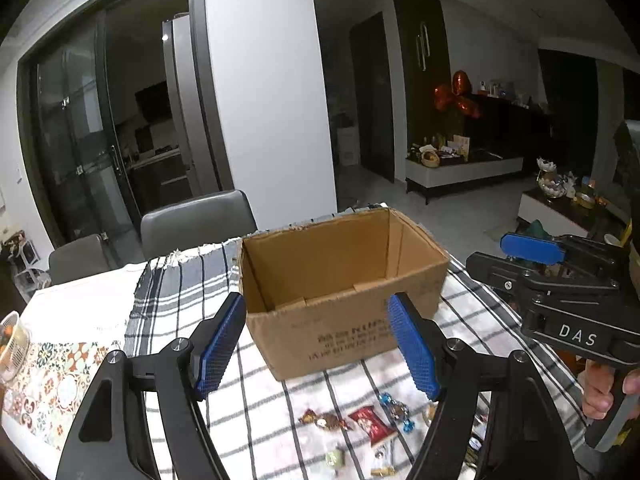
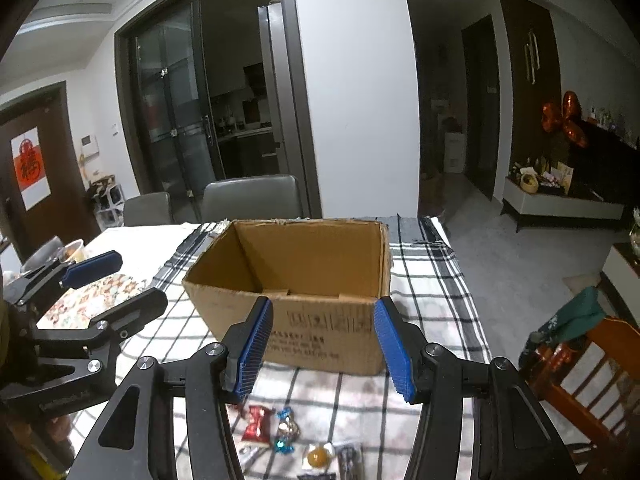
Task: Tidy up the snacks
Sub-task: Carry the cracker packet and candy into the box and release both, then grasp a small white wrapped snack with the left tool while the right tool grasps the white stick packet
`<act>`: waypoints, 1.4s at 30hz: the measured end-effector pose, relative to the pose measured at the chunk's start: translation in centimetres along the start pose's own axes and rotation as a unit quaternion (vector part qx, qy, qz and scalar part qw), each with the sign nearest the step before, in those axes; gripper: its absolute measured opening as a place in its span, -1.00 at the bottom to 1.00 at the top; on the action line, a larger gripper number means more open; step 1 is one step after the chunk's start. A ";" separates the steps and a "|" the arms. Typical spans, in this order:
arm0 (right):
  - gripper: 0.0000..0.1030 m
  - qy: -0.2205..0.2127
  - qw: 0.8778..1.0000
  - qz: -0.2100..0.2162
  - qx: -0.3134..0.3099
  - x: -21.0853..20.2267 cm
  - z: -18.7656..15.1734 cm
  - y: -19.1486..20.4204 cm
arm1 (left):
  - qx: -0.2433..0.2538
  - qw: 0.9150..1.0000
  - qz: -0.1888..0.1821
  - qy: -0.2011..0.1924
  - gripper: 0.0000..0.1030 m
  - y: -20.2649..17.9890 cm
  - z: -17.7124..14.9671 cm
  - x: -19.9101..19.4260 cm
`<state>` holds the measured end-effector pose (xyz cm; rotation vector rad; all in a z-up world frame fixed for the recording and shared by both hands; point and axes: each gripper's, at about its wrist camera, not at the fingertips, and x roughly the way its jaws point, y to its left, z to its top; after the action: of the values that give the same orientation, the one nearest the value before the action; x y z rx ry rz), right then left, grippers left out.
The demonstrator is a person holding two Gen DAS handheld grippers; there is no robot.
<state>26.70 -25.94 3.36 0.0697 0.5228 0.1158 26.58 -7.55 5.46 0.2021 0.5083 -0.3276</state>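
An open cardboard box (image 1: pixel 352 308) (image 2: pixel 320 332) stands on the checked cloth, and what shows of its inside is bare. Several wrapped snacks lie on the cloth in front of it: a red packet (image 1: pixel 370 424) (image 2: pixel 258 426), a blue-ended candy (image 1: pixel 394 412) (image 2: pixel 286 428), a brown-wrapped sweet (image 1: pixel 324 420) and a yellow sweet (image 2: pixel 318 456). My left gripper (image 1: pixel 318 352) hangs open above the snacks, short of the box, nothing between its blue pads. My right gripper (image 2: pixel 324 350) is open too, narrower, with nothing held. Each gripper shows at the side of the other's view.
The checked cloth (image 1: pixel 172 296) covers a table beside a patterned mat (image 1: pixel 44 380). Two grey chairs (image 1: pixel 196 216) stand behind the table. A wooden chair (image 2: pixel 588 364) with a green cloth is at the right. A plastic basket (image 1: pixel 12 340) sits at the left edge.
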 end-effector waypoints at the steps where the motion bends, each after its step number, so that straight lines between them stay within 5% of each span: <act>1: 0.05 -0.003 1.000 -0.002 -0.001 -0.4 -0.4 0.1 | 0.000 1.000 -0.002 0.001 0.42 -0.1 -0.3 -0.2; 11: 0.05 -0.010 1.000 -0.017 -0.018 -3.1 -3.8 0.9 | 0.015 1.000 -0.005 0.001 0.42 -1.4 -3.8 -2.6; 24: 0.05 0.058 0.998 -0.016 0.017 -2.0 -9.4 -0.4 | 0.025 0.999 -0.020 0.039 0.41 -3.2 -8.4 -2.2; 42: 0.02 0.153 0.988 -0.023 0.010 1.1 -15.4 -1.5 | 0.028 0.988 -0.075 0.134 0.02 -4.9 -14.2 2.2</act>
<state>20.05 -26.70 -10.59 0.0603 0.8326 0.0752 20.36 -8.85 -8.31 0.2657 0.7840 -0.4662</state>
